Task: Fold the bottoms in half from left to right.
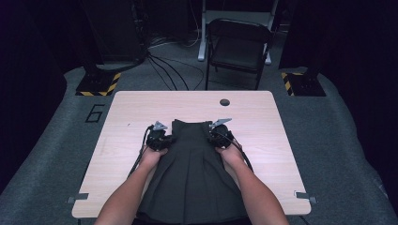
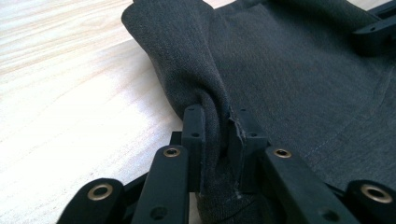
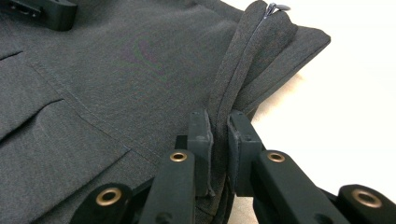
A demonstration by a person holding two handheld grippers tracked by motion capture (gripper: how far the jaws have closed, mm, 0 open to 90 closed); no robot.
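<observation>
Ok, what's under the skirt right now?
The dark grey pleated skirt lies flat on the light wooden table. Bare wood shows all around it. The left hand-held gripper and right hand-held gripper pinch its side edges. Anything beneath the fabric is covered.

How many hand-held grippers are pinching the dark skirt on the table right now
2. The left hand-held gripper is shut on the left side edge of the skirt near its waistband; the right hand-held gripper is shut on the opposite edge, by the zipper.
</observation>
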